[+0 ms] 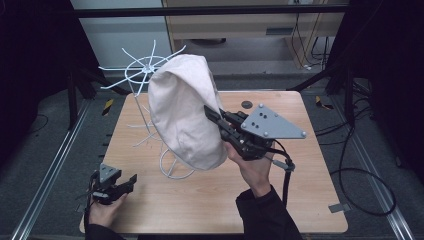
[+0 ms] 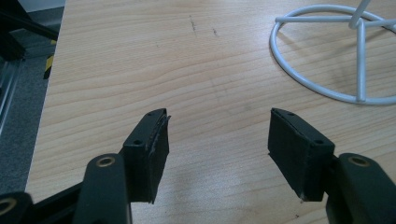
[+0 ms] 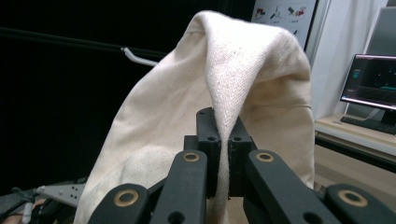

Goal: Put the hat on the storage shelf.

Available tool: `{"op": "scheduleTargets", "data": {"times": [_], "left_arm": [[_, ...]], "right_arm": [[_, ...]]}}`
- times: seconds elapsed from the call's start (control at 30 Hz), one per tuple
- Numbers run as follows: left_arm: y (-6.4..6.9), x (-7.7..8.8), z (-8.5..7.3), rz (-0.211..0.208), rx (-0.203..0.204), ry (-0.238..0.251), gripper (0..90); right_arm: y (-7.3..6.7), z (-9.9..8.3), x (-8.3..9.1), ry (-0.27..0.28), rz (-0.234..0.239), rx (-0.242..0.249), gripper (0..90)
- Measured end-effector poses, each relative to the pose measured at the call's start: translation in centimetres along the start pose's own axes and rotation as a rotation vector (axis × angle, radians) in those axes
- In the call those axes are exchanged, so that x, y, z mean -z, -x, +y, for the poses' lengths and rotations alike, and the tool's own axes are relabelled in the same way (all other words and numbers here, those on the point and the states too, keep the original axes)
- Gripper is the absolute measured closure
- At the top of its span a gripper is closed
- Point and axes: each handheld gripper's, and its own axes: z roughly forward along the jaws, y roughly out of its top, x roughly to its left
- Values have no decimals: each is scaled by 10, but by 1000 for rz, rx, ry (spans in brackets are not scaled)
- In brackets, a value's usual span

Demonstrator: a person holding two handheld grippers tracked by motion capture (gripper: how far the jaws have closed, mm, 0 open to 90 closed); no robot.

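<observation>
Cream cloth cap (image 1: 185,112) sits draped over the white wire rack (image 1: 145,70) on the wooden desk (image 1: 210,200), right hand-held gripper (image 3: 223,140) pinching a fold tight; I'd lift slow so it clears the spokes. Left hand-held gripper (image 2: 217,140) rests wide open, empty

Your cream fabric hat (image 1: 186,114) covers most of the white wire rack (image 1: 143,70) in the high view, so you cannot tell where it touches the wires. In the left gripper view the rack's base ring (image 2: 299,70) is cut off by the top and right edges. In the right gripper view the hat's lower edge runs off the bottom, and the monitor (image 3: 373,88) is cropped at the right.
</observation>
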Motion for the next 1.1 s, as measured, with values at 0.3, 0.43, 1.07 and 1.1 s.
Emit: {"op": "scheduleTargets", "data": {"times": [0.3, 0.43, 1.07, 1.1], "left_arm": [[0, 0, 0, 1, 0, -2, 384], [1, -1, 0, -1, -2, -5, 383], [0, 0, 0, -5, -1, -9, 381], [0, 0, 0, -5, -1, -9, 381]], "right_arm": [[2, -17, -1, -36, 16, -27, 882], [3, -27, -3, -60, 26, -42, 880], [-1, -52, -19, -138, 28, -60, 853], [-1, -52, -19, -138, 28, -60, 853]]}}
